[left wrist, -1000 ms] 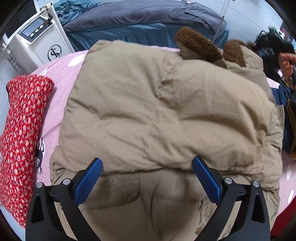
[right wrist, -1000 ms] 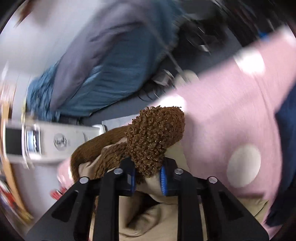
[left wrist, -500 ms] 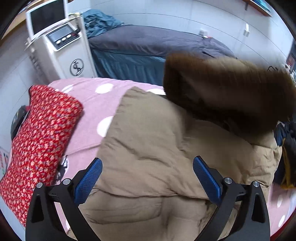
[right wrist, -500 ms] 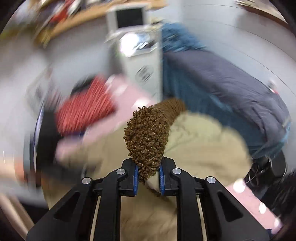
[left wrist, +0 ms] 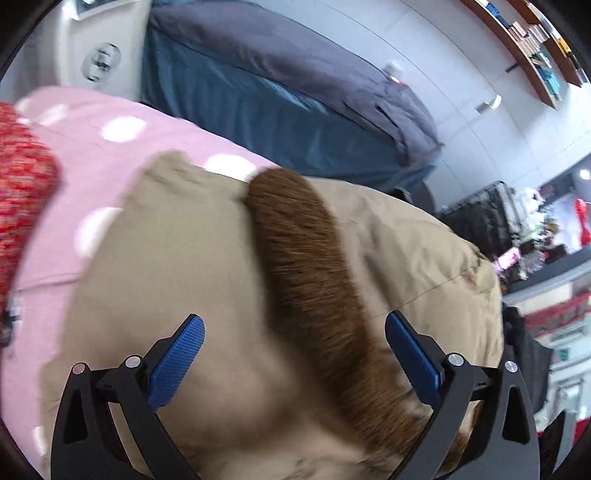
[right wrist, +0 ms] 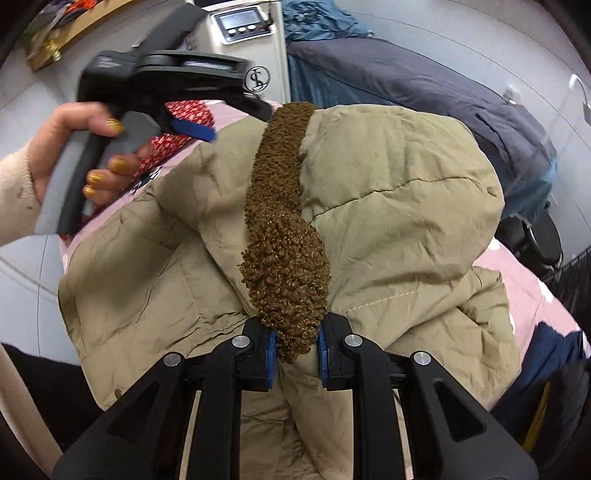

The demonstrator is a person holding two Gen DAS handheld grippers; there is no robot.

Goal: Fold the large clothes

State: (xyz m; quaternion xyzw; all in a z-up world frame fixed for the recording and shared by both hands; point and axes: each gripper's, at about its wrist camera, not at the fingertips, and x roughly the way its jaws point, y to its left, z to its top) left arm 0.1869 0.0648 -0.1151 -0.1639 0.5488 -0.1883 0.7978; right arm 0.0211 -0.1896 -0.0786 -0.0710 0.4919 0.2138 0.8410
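Observation:
A beige padded coat (right wrist: 388, 206) lies on the pink dotted bed cover (left wrist: 110, 155). Its hood is laid over the body, and the hood's curly brown trim (right wrist: 284, 236) runs down the middle. My right gripper (right wrist: 297, 334) is shut on the near end of that trim. My left gripper (left wrist: 292, 325) is open and hovers over the coat (left wrist: 177, 258); the blurred brown trim (left wrist: 299, 258) passes beneath the gap, untouched. In the right wrist view a hand (right wrist: 77, 147) holds the left gripper (right wrist: 229, 120) above the coat's far left edge.
A red floral pillow (left wrist: 22, 192) lies at the left of the bed. Behind stand a second bed with grey and blue covers (left wrist: 280, 85) and a white machine (right wrist: 243, 33). Dark clothing (right wrist: 554, 362) lies at the right, and a wall shelf (left wrist: 532, 44) is far right.
My right gripper has swung the hood's trim across and over the coat while rolling; the hood now lies on the coat's body. The left gripper rose, tilted and stayed open.

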